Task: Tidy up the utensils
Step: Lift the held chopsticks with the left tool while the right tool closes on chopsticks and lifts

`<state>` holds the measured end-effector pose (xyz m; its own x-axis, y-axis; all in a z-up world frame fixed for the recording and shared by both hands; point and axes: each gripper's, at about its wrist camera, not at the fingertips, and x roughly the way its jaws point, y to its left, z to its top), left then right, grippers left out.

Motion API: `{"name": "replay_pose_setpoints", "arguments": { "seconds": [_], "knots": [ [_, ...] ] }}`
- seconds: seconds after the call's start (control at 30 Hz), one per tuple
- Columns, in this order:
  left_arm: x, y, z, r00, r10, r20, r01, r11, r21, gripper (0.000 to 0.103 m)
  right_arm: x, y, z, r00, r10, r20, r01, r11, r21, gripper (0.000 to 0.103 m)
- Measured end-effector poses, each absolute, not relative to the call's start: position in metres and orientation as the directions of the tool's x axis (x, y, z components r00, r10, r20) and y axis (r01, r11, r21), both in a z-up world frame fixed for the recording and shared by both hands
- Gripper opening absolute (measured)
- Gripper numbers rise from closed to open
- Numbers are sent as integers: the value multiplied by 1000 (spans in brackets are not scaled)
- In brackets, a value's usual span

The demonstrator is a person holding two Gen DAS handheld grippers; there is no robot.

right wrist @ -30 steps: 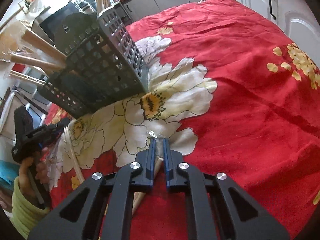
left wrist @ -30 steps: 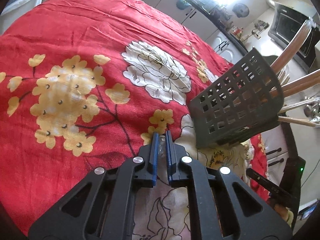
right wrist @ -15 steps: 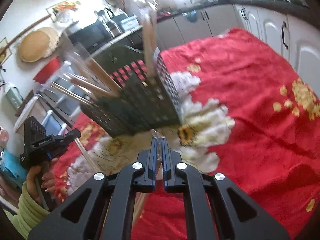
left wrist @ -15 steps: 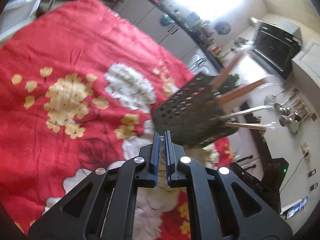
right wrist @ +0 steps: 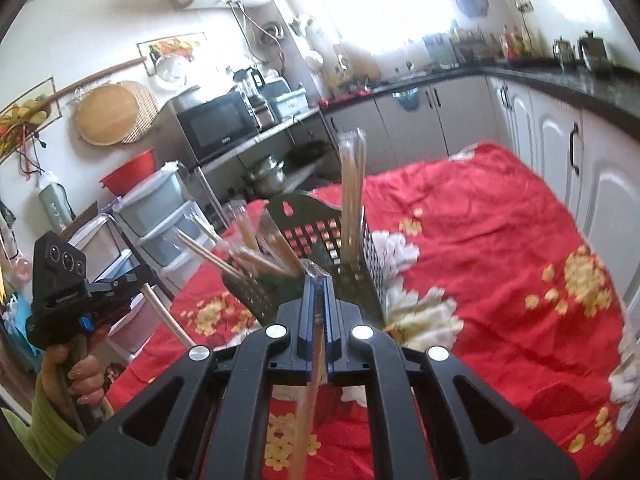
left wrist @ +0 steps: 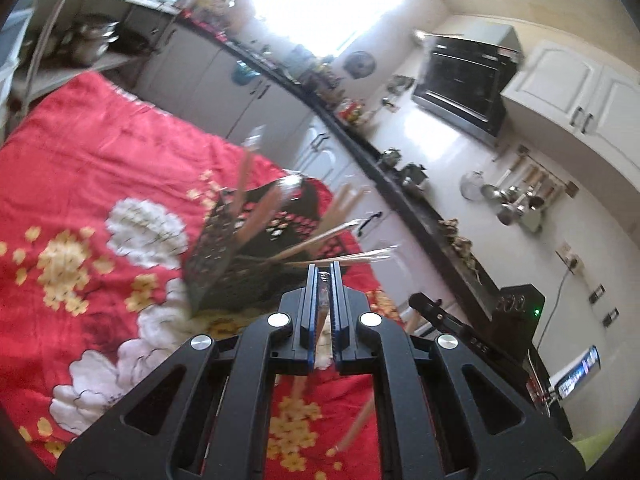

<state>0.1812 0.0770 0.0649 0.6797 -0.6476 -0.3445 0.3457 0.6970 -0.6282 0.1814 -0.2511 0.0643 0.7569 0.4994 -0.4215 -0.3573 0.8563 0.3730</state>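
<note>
We note both tools raised over the surface, which is covered by a red floral cloth.

Left hand-held gripper: fingers drawn together on a thin clear-wrapped stick; the wrapper tip shows between the blue pads. More of what seems the same stick hangs below the gripper, blurred.

Right hand-held gripper: fingers clamped on a wrapped wooden stick, which runs down and back under the gripper body.

Dark perforated utensil basket: stands on the cloth just ahead of both grippers. It holds several wrapped wooden sticks, one bundle upright, the others leaning out toward the left side in the right wrist view.

In the right wrist view we see a hand with a green sleeve gripping the left tool's handle at the surface's edge.
</note>
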Motion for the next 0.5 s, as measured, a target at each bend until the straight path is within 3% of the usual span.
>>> {"name": "replay_pose_setpoints", "arguments": {
  "seconds": [0.5],
  "knots": [
    [176, 40, 109, 644, -707, -291, 483, 672, -561, 2, 177, -258, 88, 799, 481, -361, -372, 867, 332, 4]
  ]
}}
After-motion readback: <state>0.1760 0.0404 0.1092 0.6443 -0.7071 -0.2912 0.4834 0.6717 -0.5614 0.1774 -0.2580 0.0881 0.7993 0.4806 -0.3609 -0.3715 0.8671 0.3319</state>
